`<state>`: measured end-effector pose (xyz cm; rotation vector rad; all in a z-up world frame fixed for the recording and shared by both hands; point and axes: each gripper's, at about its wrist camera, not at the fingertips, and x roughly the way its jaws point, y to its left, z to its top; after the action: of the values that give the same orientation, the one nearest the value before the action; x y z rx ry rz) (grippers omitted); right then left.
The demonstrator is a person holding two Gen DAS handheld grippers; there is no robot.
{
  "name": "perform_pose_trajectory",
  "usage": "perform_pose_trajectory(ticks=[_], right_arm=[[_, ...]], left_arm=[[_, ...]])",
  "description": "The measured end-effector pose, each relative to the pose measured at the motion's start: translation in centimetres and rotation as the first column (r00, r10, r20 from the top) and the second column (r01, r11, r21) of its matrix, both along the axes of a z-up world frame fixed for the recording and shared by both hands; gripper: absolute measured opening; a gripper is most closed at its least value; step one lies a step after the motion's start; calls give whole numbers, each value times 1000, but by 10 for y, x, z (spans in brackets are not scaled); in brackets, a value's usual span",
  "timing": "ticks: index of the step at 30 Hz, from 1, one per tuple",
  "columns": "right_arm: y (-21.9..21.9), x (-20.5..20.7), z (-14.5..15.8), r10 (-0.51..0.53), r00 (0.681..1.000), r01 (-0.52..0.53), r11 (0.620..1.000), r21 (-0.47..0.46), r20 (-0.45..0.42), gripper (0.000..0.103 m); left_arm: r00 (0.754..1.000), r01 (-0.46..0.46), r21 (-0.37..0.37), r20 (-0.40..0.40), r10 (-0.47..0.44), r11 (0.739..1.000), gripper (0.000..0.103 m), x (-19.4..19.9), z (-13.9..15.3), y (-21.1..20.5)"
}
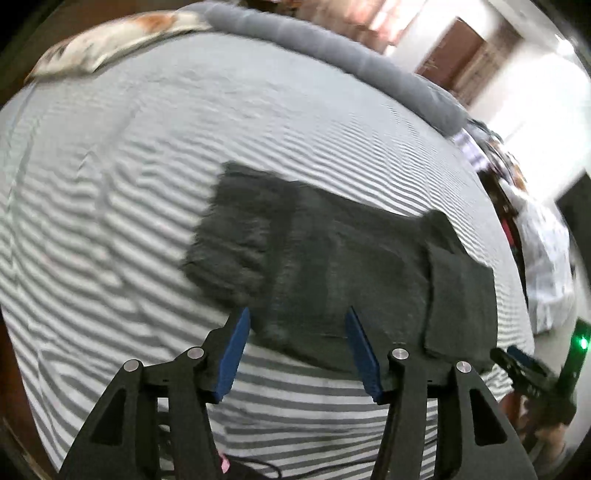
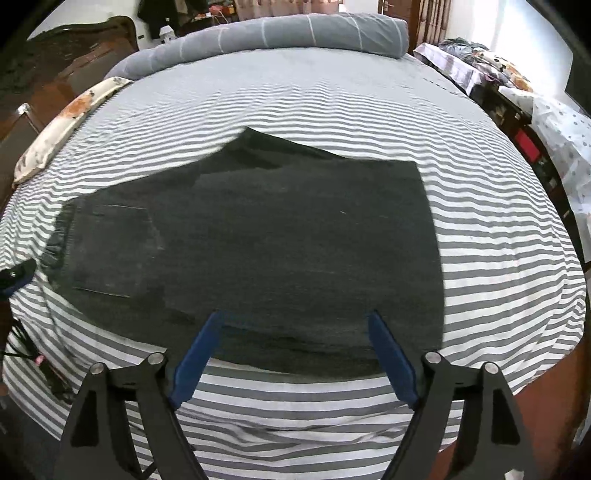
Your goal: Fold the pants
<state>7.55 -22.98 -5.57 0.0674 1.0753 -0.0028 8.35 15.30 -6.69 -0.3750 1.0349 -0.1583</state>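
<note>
Dark grey pants (image 2: 280,243) lie flat and folded on the striped bed sheet (image 2: 498,229), waistband and back pocket to the left in the right wrist view. They also show in the left wrist view (image 1: 332,266). My left gripper (image 1: 297,321) is open and empty, hovering over the near edge of the pants. My right gripper (image 2: 295,325) is open and empty, over the near edge of the pants. The right gripper also shows at the right edge of the left wrist view (image 1: 524,363).
A rolled grey blanket (image 2: 280,33) lies along the far edge of the bed. A floral pillow (image 2: 62,122) sits at the left. A cluttered table (image 2: 491,70) stands to the right of the bed. A wooden headboard (image 2: 74,55) is far left.
</note>
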Motion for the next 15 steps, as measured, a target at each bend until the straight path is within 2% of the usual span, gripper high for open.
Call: perform_pose_trajectory(ticks=[6, 9, 15], right_arm=[[30, -5, 11, 32, 999, -32, 999, 29, 14, 86], [42, -5, 14, 45, 999, -45, 998, 45, 14, 86], [60, 1, 12, 67, 998, -67, 997, 47, 6, 86]], left_arm=[[991, -111, -136, -86, 100, 984, 59, 0, -17, 44], [982, -157, -222, -136, 128, 962, 60, 2, -27, 62], [964, -222, -347, -217, 152, 911, 60, 8, -49, 80]])
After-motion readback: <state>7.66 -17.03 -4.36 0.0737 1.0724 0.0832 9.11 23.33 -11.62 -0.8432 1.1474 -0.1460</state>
